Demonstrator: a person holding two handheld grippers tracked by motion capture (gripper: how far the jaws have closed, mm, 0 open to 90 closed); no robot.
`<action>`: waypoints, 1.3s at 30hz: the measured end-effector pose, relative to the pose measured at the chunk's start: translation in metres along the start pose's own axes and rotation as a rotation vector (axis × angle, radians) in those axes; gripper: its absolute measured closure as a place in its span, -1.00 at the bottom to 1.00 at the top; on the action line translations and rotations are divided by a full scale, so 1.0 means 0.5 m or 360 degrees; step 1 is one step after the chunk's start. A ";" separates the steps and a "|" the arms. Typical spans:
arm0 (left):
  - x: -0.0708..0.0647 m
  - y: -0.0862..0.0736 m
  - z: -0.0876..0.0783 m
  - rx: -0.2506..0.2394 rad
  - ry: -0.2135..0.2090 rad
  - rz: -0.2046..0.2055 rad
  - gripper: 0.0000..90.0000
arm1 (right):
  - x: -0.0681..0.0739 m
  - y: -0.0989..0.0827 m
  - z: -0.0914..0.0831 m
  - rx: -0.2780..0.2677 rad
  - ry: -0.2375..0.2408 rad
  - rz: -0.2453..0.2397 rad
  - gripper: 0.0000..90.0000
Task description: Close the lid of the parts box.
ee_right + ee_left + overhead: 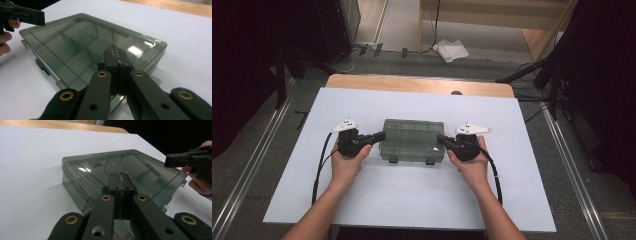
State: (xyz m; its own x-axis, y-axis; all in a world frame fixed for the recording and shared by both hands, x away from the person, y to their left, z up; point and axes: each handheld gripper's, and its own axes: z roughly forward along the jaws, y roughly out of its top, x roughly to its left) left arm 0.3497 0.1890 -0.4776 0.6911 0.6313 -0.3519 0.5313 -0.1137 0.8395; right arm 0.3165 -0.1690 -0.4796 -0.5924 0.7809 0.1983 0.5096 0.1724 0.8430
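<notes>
One smoky translucent compartment box lies flat at the centre of the high view on the white worktop, lid closed, its two latch tabs along the near edge. It looks like thin rigid plastic, light and apparently empty, with a smooth, glossy lid likely to slide under hard jaws; I would judge the short side walls or the latch tabs the better holds. Some moulded lettering sits near one lid corner in the left gripper view, too small to read. Flanking the box, the left gripper and the right gripper each have jaws clenched together on nothing, tips at the box's short ends.
</notes>
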 end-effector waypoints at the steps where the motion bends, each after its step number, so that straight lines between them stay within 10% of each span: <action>1: -0.001 -0.002 -0.001 0.0008 0.0000 0.0014 1.00 | 0.001 -0.003 0.000 -0.0001 -0.0001 -0.0005 1.00; 39: -0.030 -0.064 -0.013 0.0010 0.0029 0.0051 1.00 | 0.025 -0.063 -0.005 -0.0024 0.0013 -0.0053 1.00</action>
State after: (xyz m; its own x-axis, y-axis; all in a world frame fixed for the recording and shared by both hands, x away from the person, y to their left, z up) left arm 0.3192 0.1883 -0.4962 0.6987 0.6411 -0.3175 0.5124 -0.1387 0.8475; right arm 0.2913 -0.1661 -0.5022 -0.6139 0.7699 0.1744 0.4804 0.1891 0.8564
